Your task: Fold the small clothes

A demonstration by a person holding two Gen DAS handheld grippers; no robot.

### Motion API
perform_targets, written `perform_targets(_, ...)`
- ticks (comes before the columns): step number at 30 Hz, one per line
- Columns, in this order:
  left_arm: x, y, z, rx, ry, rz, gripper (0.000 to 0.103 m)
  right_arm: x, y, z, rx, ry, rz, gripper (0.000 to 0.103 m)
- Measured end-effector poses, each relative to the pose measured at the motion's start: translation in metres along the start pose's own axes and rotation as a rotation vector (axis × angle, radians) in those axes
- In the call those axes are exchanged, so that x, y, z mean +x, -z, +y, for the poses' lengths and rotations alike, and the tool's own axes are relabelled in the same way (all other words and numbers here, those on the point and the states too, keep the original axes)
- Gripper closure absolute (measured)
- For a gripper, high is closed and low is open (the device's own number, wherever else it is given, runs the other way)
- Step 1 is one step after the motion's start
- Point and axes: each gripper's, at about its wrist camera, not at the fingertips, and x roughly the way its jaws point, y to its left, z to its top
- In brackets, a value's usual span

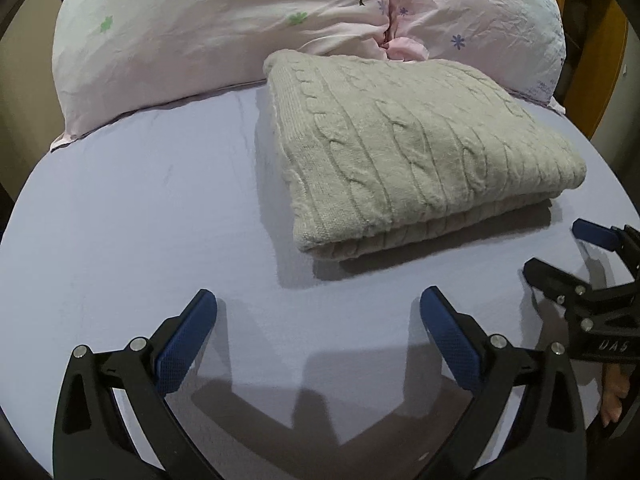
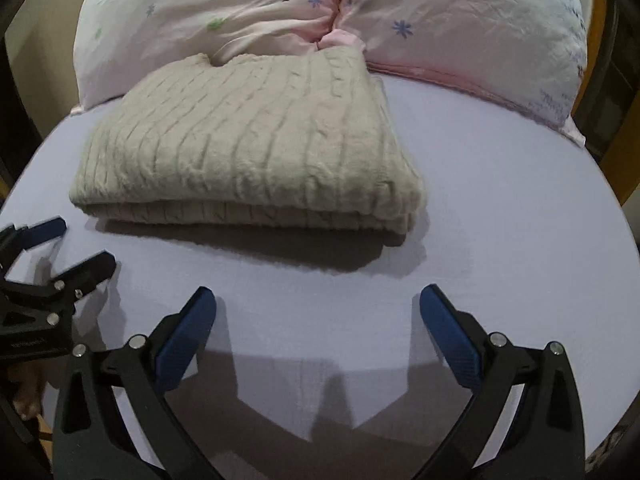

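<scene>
Left gripper: the black two-finger gripper with blue textured pads (image 1: pixel 318 300) has its jaws spread wide apart, with nothing between them; only bare sheet shows in the gap. It also shows at the left edge of the right wrist view (image 2: pixel 78 246), likewise spread.
Left gripper contact: it is clear of the knit, near that garment's front edge; whether the fingertips touch the sheet cannot be told.
Right gripper: the matching black gripper with blue pads (image 2: pixel 318 300) is also splayed wide and holds nothing. From the left wrist view it enters at the right edge (image 1: pixel 554 250), its two fingers apart.
Right gripper contact: it is apart from the garment, just off its front right corner.
Garment: the beige cable-knit sweater (image 1: pixel 404 148) lies folded into a thick rectangular stack of layers, flat on the bed, with its folded edges facing the grippers (image 2: pixel 248 152).
Garment position: its far edge touches the pillows; both grippers are on its near side.
Bed surface: a smooth lavender fitted sheet (image 1: pixel 140 220) covers the mattress, with the grippers' shadows falling on it.
Pillows: two pale pink pillows printed with small flowers and a tree (image 1: pixel 224 20) sit side by side behind the sweater.
</scene>
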Motion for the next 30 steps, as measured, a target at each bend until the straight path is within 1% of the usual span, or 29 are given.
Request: perform_targets(30, -0.0008, 0.0021, 0.0004, 0.002, 0.000, 0.000, 0.001, -0.0032, 0.0010, 0.0005, 0.000, 0.002, 0.000, 0.002)
